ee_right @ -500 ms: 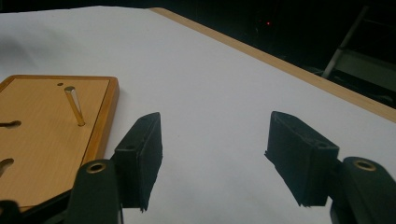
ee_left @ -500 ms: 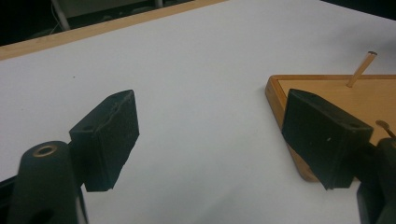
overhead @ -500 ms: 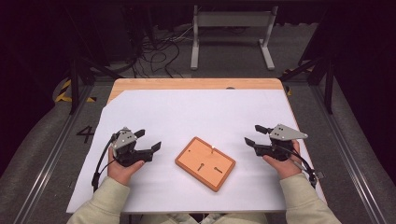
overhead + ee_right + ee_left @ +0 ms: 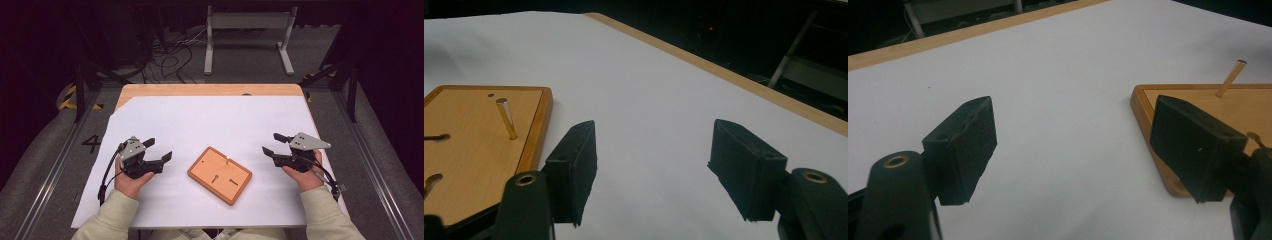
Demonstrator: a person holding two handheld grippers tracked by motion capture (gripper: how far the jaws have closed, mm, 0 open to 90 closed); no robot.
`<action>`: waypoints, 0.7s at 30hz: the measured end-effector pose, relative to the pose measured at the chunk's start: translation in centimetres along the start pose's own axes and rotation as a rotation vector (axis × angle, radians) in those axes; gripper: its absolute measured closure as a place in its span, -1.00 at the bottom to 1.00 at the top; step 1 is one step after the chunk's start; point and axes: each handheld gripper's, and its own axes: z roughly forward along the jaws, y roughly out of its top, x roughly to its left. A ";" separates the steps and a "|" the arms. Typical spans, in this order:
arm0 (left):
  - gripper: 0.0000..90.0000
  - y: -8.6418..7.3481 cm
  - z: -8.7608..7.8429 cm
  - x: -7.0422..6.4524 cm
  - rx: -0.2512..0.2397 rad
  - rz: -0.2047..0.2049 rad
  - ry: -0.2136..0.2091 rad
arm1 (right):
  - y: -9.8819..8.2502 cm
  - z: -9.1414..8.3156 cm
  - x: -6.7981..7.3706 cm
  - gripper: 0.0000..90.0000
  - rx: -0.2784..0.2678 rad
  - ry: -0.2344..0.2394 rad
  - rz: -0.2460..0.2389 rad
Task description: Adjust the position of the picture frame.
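My left gripper [image 4: 159, 150] and right gripper [image 4: 272, 143] both stand open and empty, on either side of the wooden board [image 4: 220, 174] at lower centre. A peg [image 4: 506, 118] stands in it; nothing is grasped yet, and the dark slots perhaps hold other pieces.

Counter under white sheet

A wooden counter [image 4: 210, 90] carries a white sheet [image 4: 210, 125]; an orange board [image 4: 220, 175] with what looks like a peg lies flat on it.

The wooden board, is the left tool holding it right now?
No, in the high view the left tool stands open on the white sheet, apart from the wooden board, with nothing between its jaws.
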 end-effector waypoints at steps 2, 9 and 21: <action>-0.57 0.0 0.0 0.0 -0.001 0.001 0.001 | 0.0 0.0 0.0 -0.20 -0.001 0.002 0.003; -0.53 0.1 -0.1 0.0 -0.002 0.007 -0.006 | 0.0 0.0 0.0 -0.20 0.000 0.004 0.005; -0.45 0.2 -0.2 -0.2 0.000 0.018 -0.010 | 0.2 -0.1 0.2 -0.20 0.004 0.008 0.010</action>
